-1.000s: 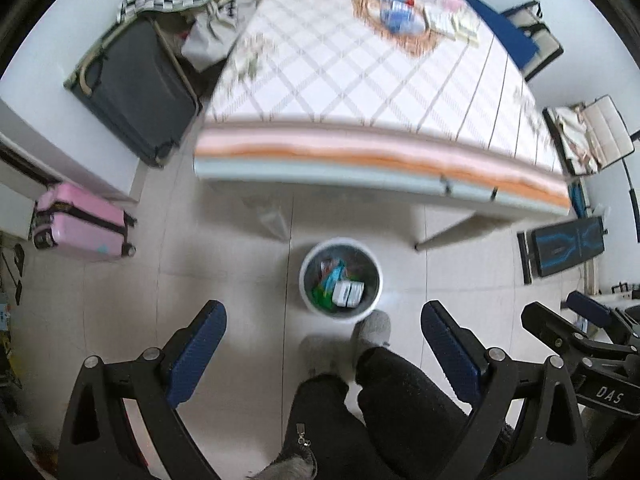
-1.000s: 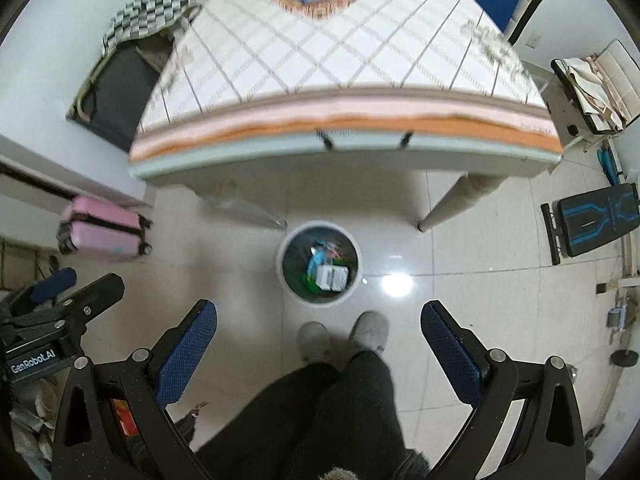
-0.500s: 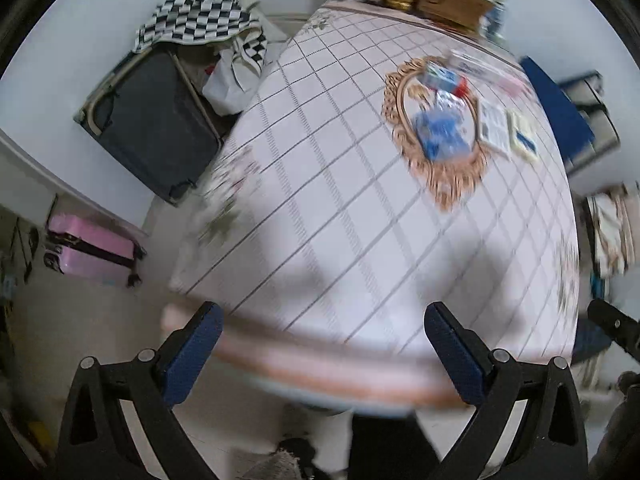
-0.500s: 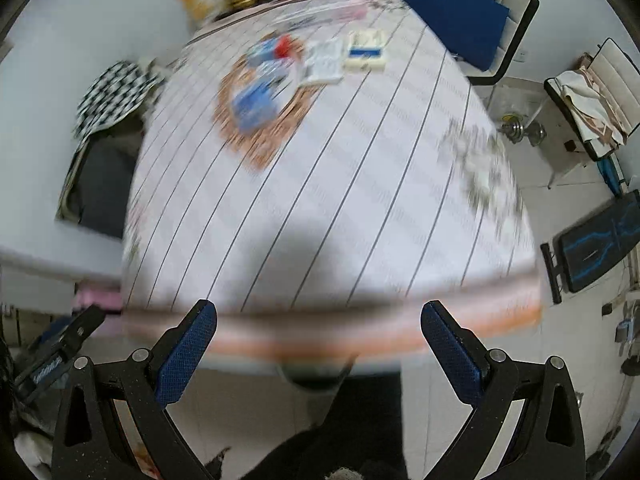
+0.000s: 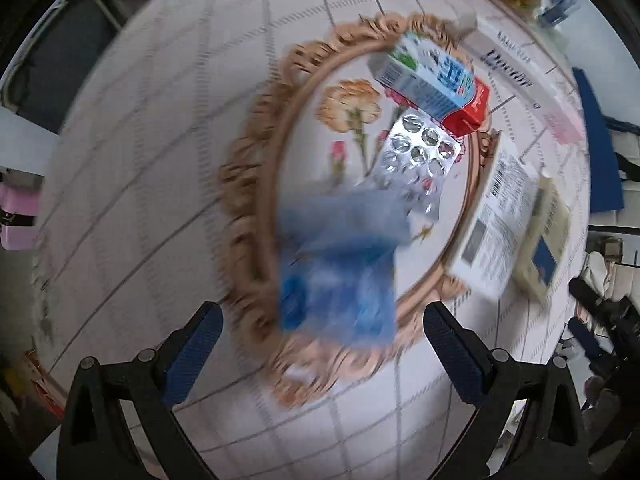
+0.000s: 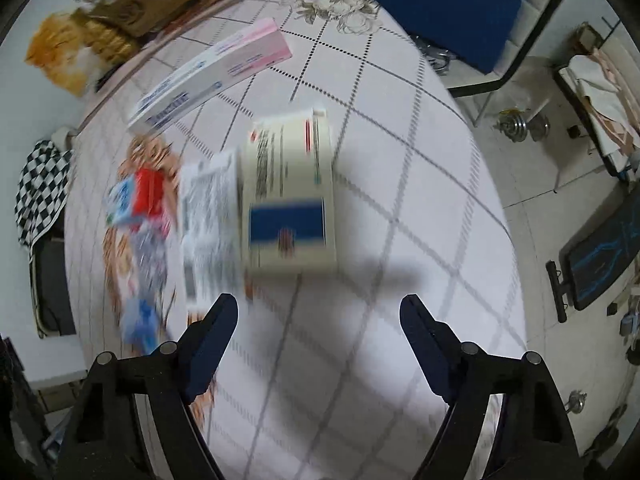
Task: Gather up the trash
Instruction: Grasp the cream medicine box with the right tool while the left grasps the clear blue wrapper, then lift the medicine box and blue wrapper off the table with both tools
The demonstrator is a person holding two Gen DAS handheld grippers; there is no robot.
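Both grippers hang over a table with a checked cloth (image 5: 152,168), pointing down. My left gripper (image 5: 320,324) is open above a crumpled blue wrapper (image 5: 340,264) on the cloth's oval ornament; a silver blister pack (image 5: 416,160) and a red-and-blue carton (image 5: 432,80) lie beyond. My right gripper (image 6: 318,320) has its jaws closing with nothing between them, just short of a cream box with a blue panel (image 6: 290,196). A white printed box (image 6: 208,228) lies left of it, and a long pink-and-white box (image 6: 212,76) farther back.
Cardboard boxes and snack bags (image 6: 100,28) crowd the table's far edge. A blue-cushioned chair (image 6: 436,12) stands beyond the table, a black suitcase (image 6: 50,280) and checkered cloth (image 6: 40,188) on the floor at left, a bench (image 6: 600,256) at right.
Both grippers swept from above the floor bin and the person's legs forward over the table, and now hang low over the litter. The right jaws have narrowed.
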